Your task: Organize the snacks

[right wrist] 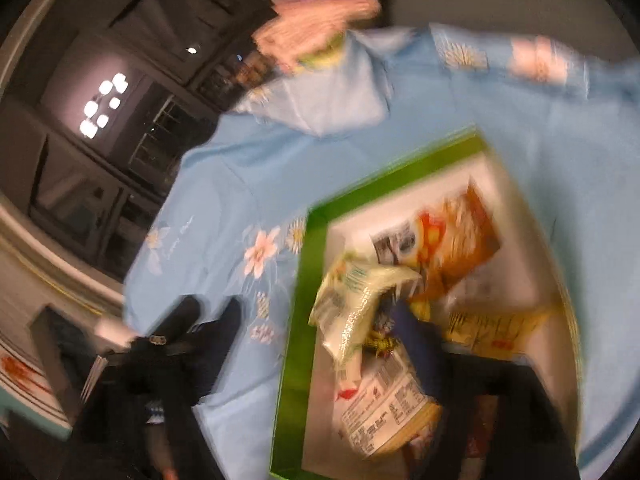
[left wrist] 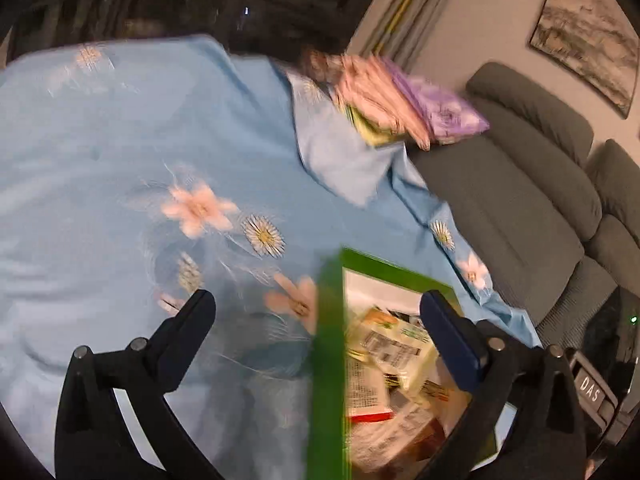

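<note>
A green box (left wrist: 330, 360) with a white inside holds several snack packets (left wrist: 392, 352) on the blue flowered tablecloth (left wrist: 120, 160). My left gripper (left wrist: 316, 320) is open and empty, its fingers either side of the box's left wall. In the right wrist view the green box (right wrist: 308, 304) holds a pale yellow packet (right wrist: 356, 296) and an orange packet (right wrist: 456, 240). My right gripper (right wrist: 320, 320) is blurred; its fingers stand apart, one over the cloth, one over the packets, and it looks empty.
A stack of pink and purple packets (left wrist: 400, 100) lies at the table's far edge, also in the right wrist view (right wrist: 320, 32). A grey sofa (left wrist: 520, 184) stands to the right of the table. Dark windows lie behind.
</note>
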`<state>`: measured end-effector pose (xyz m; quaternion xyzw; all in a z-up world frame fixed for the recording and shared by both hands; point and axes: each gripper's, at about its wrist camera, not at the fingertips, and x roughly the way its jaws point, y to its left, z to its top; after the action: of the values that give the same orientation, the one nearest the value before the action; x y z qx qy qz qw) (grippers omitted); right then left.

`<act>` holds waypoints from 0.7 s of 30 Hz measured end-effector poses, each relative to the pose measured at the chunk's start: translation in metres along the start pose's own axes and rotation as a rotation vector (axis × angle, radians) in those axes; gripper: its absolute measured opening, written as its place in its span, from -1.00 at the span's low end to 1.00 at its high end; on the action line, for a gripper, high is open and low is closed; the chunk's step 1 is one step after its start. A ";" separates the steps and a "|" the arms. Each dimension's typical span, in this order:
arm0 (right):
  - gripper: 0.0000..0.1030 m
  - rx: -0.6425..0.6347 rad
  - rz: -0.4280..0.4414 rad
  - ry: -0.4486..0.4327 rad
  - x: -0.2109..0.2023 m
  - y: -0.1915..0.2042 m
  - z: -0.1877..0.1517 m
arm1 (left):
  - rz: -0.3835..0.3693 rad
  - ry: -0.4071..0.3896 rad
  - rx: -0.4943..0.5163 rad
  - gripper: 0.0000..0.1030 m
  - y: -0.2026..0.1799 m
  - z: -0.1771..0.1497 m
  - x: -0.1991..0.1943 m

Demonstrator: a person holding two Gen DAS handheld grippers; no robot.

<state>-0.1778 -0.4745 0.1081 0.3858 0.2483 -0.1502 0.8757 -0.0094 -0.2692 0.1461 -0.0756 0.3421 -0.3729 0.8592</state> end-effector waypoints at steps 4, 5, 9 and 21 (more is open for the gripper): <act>0.91 -0.148 -0.057 -0.097 -0.014 0.046 -0.013 | 0.108 -0.010 0.080 0.99 0.028 0.001 -0.032; 0.91 -0.190 -0.056 -0.094 -0.013 0.057 -0.018 | 0.164 -0.020 0.128 0.99 0.037 -0.003 -0.040; 0.91 -0.405 -0.104 -0.114 0.006 0.115 -0.059 | 0.364 -0.109 0.228 0.99 0.071 -0.028 -0.069; 0.91 -0.659 -0.045 -0.003 0.114 0.204 -0.188 | 0.685 -0.080 0.210 0.99 0.190 -0.092 -0.123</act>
<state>-0.0504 -0.2081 0.0589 0.0756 0.2907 -0.0817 0.9503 -0.0170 -0.0376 0.0689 0.1175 0.2735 -0.0930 0.9501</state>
